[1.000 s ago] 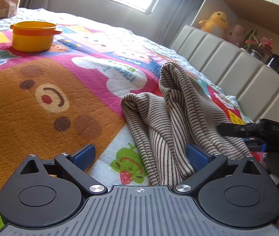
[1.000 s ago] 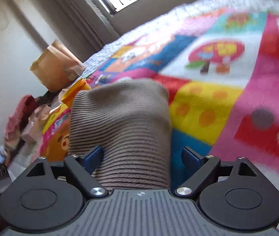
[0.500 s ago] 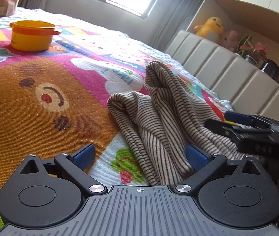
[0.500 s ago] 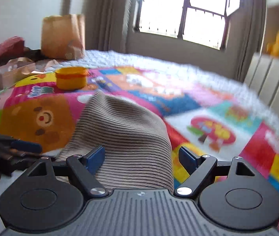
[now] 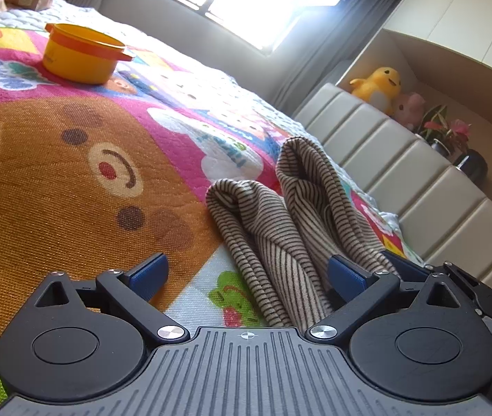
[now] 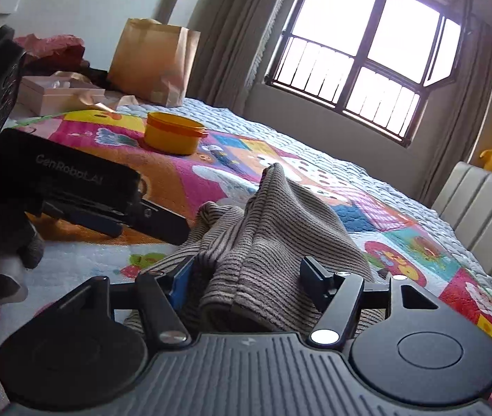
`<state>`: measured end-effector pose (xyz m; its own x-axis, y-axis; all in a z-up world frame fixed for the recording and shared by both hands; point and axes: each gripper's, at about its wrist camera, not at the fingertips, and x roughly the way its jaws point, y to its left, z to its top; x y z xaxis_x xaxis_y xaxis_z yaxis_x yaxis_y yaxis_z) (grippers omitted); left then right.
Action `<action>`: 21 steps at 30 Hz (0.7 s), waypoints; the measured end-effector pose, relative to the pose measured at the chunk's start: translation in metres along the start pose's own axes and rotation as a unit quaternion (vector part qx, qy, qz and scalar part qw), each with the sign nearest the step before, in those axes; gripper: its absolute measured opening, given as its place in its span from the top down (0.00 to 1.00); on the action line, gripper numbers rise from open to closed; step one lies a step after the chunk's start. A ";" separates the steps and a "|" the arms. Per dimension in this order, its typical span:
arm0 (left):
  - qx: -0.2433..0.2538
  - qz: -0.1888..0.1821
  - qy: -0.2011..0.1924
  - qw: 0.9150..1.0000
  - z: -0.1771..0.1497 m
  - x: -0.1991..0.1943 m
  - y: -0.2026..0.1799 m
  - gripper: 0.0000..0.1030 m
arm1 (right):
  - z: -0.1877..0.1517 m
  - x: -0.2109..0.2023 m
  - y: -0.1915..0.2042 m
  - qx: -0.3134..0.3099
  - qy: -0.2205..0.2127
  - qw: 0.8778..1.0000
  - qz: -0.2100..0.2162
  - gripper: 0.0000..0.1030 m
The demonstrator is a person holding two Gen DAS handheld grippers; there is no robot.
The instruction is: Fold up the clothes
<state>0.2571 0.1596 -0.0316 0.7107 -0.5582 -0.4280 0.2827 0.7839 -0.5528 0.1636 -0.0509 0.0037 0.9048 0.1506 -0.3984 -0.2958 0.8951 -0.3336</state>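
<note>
A brown-and-cream striped garment [image 5: 291, 215] lies bunched in loose folds on the colourful cartoon bed quilt [image 5: 72, 159]. My left gripper [image 5: 247, 274] is open low over the quilt, with the garment's near end between its blue pads, nearer the right one. My right gripper [image 6: 249, 277] is open too, its jaws on either side of a raised fold of the same garment [image 6: 273, 228]. The left gripper also shows in the right wrist view [image 6: 114, 208], just left of the garment. Part of the right gripper [image 5: 467, 284] shows at the right of the left wrist view.
A yellow tub with an orange rim [image 5: 79, 53] stands on the quilt farther off. A padded headboard [image 5: 402, 173] runs along the right, with plush toys [image 5: 379, 86] and a plant above it. A paper bag [image 6: 154, 59] and boxes sit beyond the bed's far side.
Both grippers have shifted around the garment; the right wrist view has swung and come lower and closer to the raised fold. The garment has slumped a little. Both stay open.
</note>
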 end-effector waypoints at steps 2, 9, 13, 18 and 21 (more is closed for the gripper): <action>0.002 0.001 0.000 1.000 0.000 0.000 0.000 0.02 | -0.004 0.001 0.009 -0.036 0.006 0.999 -0.010 0.37; -0.007 -0.006 -0.006 1.000 -0.001 -0.001 0.003 0.02 | -0.002 0.007 0.006 -0.047 -0.005 0.998 -0.029 0.61; -0.022 -0.016 -0.009 1.000 0.000 -0.002 0.008 0.02 | 0.022 -0.010 -0.030 0.025 -0.029 0.999 0.025 0.76; -0.082 -0.032 -0.029 0.996 0.011 -0.018 0.024 0.02 | 0.041 -0.027 -0.011 0.005 -0.024 0.992 0.126 0.77; -0.067 0.005 -0.056 0.996 0.026 -0.045 0.026 0.02 | 0.022 -0.008 0.031 -0.048 0.018 0.989 0.136 0.75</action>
<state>0.2493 0.2120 -0.0076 0.7821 -0.5113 -0.3562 0.1926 0.7420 -0.6422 0.1540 -0.0149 0.0152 0.7765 0.3648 -0.5137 -0.5569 0.7788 -0.2887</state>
